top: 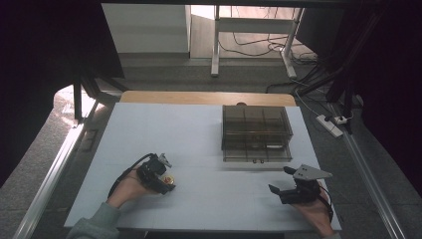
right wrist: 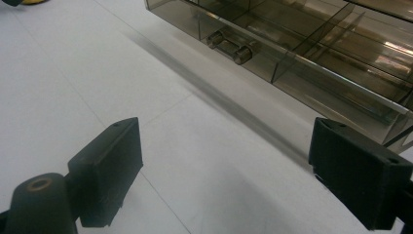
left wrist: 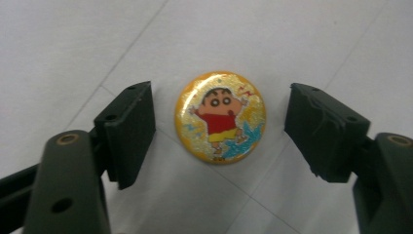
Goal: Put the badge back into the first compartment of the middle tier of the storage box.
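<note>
One badge [left wrist: 220,117], two grippers, one drawer box [top: 256,132]

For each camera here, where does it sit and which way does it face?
High view: above the person's side, looking forward and down on the white table; forearms, left gripper and right gripper show.
Left gripper view: rides that gripper, looking down between open jaws at the cartoon badge.
Right gripper view: low, facing the smoky drawer box.
Shared: the high view also shows box and badge.

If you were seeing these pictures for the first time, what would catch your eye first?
The round cartoon badge, gold and glittery, lies flat on the white table between the open jaws of the left hand-held gripper, untouched. Next, the smoky transparent drawer box toward the table's far right.
</note>
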Tool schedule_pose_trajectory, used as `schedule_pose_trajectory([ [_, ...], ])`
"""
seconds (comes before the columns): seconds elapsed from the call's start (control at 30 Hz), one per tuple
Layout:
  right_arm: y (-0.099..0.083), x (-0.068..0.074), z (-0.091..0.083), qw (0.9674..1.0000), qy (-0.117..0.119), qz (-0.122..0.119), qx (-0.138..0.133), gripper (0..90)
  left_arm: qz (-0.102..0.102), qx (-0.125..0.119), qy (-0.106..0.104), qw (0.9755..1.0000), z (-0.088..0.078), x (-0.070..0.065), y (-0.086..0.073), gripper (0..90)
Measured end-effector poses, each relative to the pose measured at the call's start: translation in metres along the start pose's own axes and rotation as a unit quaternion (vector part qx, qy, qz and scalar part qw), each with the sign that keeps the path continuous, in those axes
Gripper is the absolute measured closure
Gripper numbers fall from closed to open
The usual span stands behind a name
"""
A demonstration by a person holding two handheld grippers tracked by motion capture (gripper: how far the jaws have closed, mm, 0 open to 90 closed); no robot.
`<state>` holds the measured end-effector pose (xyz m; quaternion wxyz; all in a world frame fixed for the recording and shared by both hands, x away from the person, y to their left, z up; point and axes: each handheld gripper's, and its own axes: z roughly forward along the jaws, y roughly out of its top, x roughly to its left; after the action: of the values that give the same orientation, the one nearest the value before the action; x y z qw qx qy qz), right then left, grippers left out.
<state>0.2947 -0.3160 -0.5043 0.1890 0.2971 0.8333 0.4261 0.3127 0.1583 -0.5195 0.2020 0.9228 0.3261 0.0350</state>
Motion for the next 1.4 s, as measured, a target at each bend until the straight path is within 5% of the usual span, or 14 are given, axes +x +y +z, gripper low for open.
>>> schedule_pose_trajectory([
  [0.43,0.000,0.000,0.000,1.0000,-0.002,0.001,0.001,12.5,0.011,0.002,0.012,0.9999,-0.002,-0.005,0.001,46.8],
  [0.77,0.000,0.000,0.000,1.0000,-0.001,0.000,0.002,12.5,0.013,-0.008,0.009,0.9998,-0.002,-0.005,-0.001,47.2],
  [1.4,-0.001,0.000,-0.001,1.0000,-0.003,0.001,-0.001,12.6,-0.013,-0.070,0.007,0.9975,-0.018,0.004,-0.007,47.2],
])
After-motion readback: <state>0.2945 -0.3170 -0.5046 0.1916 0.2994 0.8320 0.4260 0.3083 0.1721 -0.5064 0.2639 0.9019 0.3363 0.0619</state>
